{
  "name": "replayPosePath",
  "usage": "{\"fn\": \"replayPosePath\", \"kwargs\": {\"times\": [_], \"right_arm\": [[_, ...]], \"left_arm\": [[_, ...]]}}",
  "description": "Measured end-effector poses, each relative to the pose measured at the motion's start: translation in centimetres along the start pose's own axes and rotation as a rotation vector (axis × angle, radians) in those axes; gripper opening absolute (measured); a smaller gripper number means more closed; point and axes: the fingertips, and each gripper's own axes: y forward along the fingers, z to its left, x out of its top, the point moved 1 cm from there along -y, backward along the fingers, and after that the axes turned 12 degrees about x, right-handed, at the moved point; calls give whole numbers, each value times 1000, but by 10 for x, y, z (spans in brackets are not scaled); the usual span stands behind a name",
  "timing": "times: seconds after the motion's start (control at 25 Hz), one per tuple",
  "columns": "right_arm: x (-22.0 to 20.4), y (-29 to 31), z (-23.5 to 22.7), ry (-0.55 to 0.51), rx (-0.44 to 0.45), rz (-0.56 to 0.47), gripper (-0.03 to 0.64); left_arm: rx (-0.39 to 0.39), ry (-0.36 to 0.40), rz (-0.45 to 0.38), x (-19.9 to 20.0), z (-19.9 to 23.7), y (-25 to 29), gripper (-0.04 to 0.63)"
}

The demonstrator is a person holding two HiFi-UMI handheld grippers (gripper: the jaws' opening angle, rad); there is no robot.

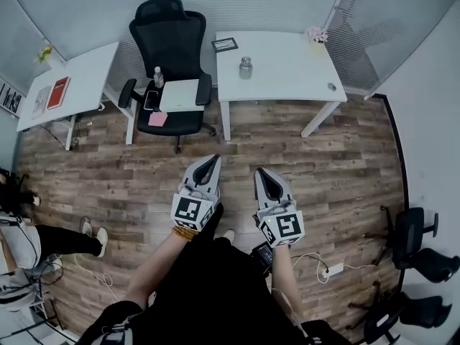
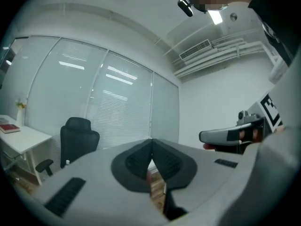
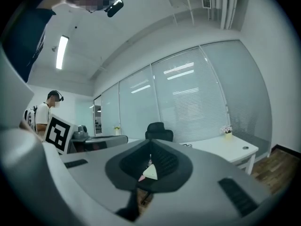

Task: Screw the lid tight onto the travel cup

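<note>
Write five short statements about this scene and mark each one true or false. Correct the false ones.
1. The left tongs and right tongs are both shut and empty. True.
2. The travel cup stands on the office chair. False: it stands on the white table.
3. The right tongs touch the travel cup. False: they are held over the floor, well apart from it.
4. A bottle stands on the office chair's seat. True.
5. A red book lies on the floor. False: it lies on the left desk.
</note>
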Motion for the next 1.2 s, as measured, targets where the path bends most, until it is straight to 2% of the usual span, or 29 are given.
{"fn": "replayPosePath", "kwargs": {"times": [0.16,0.28,0.44,0.56,0.72,0.8,0.96,1.08,1.2], "right_arm": [[6,15,-36,-117,-65,36,2],[6,29,-63,-123,-103,81,0],[10,42,-105,-206,-96,235,0],[9,63,-131,-304,-92,332,2],[8,103,-157,-273,-66,368,2],[9,125,-170,-296,-51,381,10],[10,164,-187,-323,-40,393,33],[9,194,-200,-360,-16,414,70],[9,221,-211,-308,48,390,86]], "left_arm": [[-4,-50,-23,-1,21,44,9],[-9,-103,-39,-6,45,79,9],[10,-187,-56,-2,64,139,9],[-20,-108,-88,4,74,176,9],[-50,-21,-105,1,93,211,9],[-67,25,-103,-7,98,228,9],[-119,74,-38,-28,100,254,9],[-159,119,-32,-33,103,274,9],[-166,122,5,-44,110,292,9]]}}
